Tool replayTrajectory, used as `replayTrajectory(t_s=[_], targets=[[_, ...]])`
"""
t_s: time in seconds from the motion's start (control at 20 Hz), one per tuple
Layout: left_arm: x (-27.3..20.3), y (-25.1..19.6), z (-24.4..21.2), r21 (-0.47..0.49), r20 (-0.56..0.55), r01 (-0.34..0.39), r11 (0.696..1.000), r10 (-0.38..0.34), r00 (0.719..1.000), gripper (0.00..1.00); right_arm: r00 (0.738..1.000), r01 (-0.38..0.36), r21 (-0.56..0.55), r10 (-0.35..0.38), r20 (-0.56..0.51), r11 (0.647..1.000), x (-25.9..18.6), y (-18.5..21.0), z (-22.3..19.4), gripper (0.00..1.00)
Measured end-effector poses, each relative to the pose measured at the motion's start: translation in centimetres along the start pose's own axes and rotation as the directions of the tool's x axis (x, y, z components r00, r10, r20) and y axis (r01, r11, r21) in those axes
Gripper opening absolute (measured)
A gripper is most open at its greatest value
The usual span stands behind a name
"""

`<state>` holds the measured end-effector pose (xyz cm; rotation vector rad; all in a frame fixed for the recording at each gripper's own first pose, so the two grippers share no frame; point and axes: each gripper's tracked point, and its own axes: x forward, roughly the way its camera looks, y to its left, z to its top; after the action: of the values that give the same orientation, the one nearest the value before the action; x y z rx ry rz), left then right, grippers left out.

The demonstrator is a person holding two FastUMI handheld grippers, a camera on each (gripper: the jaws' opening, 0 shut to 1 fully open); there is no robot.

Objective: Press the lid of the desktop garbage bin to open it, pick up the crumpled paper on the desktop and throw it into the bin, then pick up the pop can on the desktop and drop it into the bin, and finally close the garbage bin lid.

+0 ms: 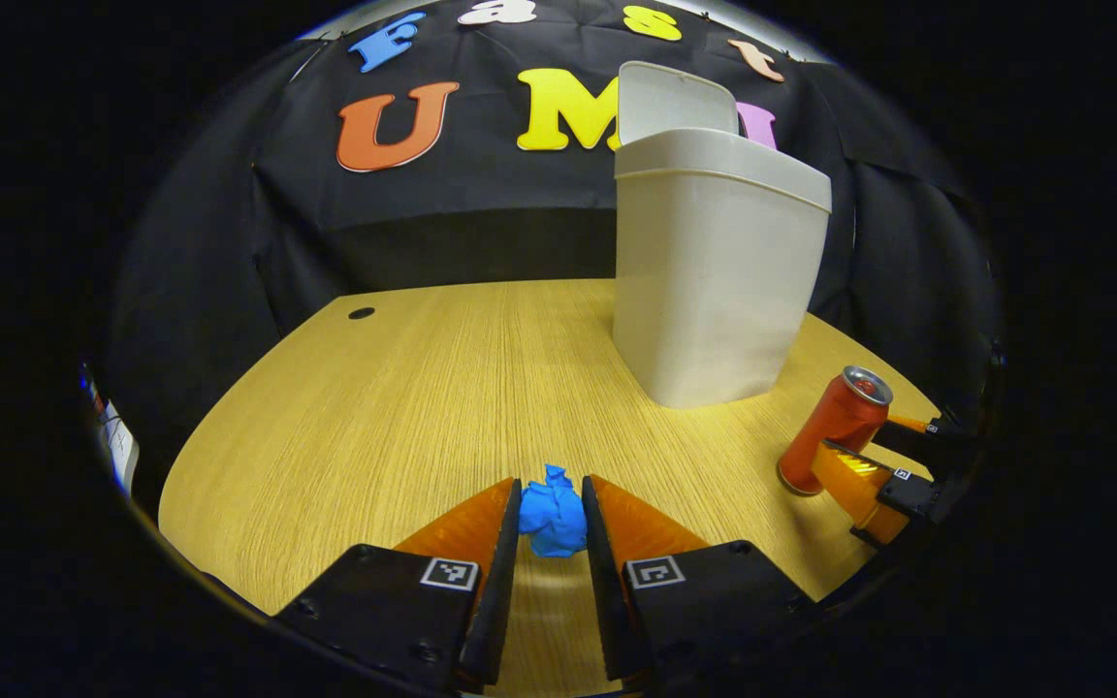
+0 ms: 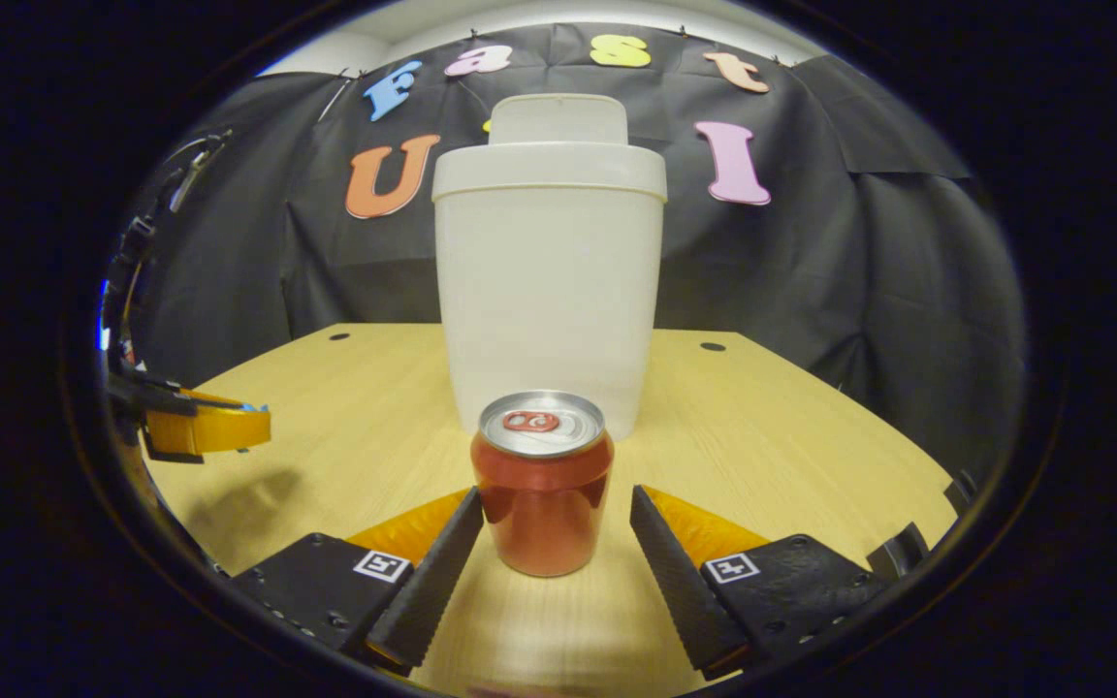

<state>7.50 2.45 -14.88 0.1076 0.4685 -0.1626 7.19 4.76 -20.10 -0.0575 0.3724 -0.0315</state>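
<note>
The counter (image 1: 374,407) is a pale wood top carrying everything the task needs. Straight ahead of the right gripper (image 2: 551,523), beyond its fingertips, stands the garbage bin (image 2: 549,291), upright, its lid (image 2: 558,118) already tipped up behind the rim, so the mouth looks ready to receive things. From the left gripper (image 1: 552,514) the bin sits ahead and off to the right, well apart.

The pop can (image 2: 543,485) stands upright between the right gripper's two fingers, with a visible gap on each side; this gripper is released, apparently staged around the can so that it need only close when the can's turn comes. In the left gripper view the same can (image 1: 835,427) appears far to the right, with the other gripper's fingers flanking it.

The crumpled paper (image 1: 553,519), a small blue wad, rests on the counter right between the left gripper's fingertips, both of which look pressed against its sides: this gripper seems clenched on the paper, though it has not been lifted. Judging by the order of the task, the paper goes first, so the next move probably calls for a lift and a carry forward and rightward over the bin's rim.
</note>
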Motion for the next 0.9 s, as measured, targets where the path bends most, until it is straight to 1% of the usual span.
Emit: replayTrajectory(t_s=[0.1, 0.2, 0.3, 0.4, 0.55, 0.65, 0.7, 0.8, 0.9], targets=[[-0.3, 0.3, 1.1, 0.003, 0.053, -0.02, 1.0, 0.02, 0.998, 0.41, 1.0, -0.01, 0.001, 0.01, 0.004, 1.0, 0.4, 0.7, 0.3, 0.96], [-0.8, 0.3, 2.2, -0.001, 0.104, -0.028, 1.0, 0.028, 0.994, 0.41, 1.0, 0.002, -0.002, -0.002, 0.018, 1.0, 0.4, 0.6, 0.7, 0.81], [-1.5, 0.5, 3.2, -0.02, 0.145, -0.029, 0.999, 0.032, 0.989, 0.41, 1.0, -0.005, 0.004, 0.005, 0.031, 1.0, 0.0, 0.8, 1.6, 0.81], [-2.6, -0.5, 3.1, -0.038, 0.186, -0.029, 0.999, 0.036, 0.982, 0.41, 0.998, -0.015, -0.002, 0.015, 0.067, 1.0, -0.7, 0.9, 3.1, 0.8], [-3.9, 0.4, 4.2, -0.077, 0.236, -0.061, 0.995, 0.078, 0.969, 0.41, 0.99, -0.034, -0.013, 0.036, 0.134, 0.999, -2.1, 1.1, 6.7, 0.78], [-4.6, -0.4, 4.5, -0.087, 0.25, -0.036, 0.996, 0.057, 0.967, 0.41, 0.981, -0.041, -0.015, 0.043, 0.19, 0.999, -3.4, 0.8, 9.3, 0.78], [-4.8, -0.4, 4.5, -0.08, 0.255, -0.043, 0.996, 0.062, 0.965, 0.41, 0.977, -0.035, -0.038, 0.043, 0.208, 0.999, -3.9, 0.6, 10.1, 0.76], [-5.3, 0.8, 4.8, -0.083, 0.263, -0.104, 0.991, 0.122, 0.957, 0.41, 0.964, -0.023, -0.078, 0.042, 0.261, 0.997, -5.5, -0.5, 12.3, 0.77], [-5.9, 0.3, 5.2, -0.099, 0.278, -0.106, 0.989, 0.13, 0.952, 0.41, 0.954, -0.032, -0.074, 0.053, 0.296, 0.997, -7.0, -1.8, 13.8, 0.76]])
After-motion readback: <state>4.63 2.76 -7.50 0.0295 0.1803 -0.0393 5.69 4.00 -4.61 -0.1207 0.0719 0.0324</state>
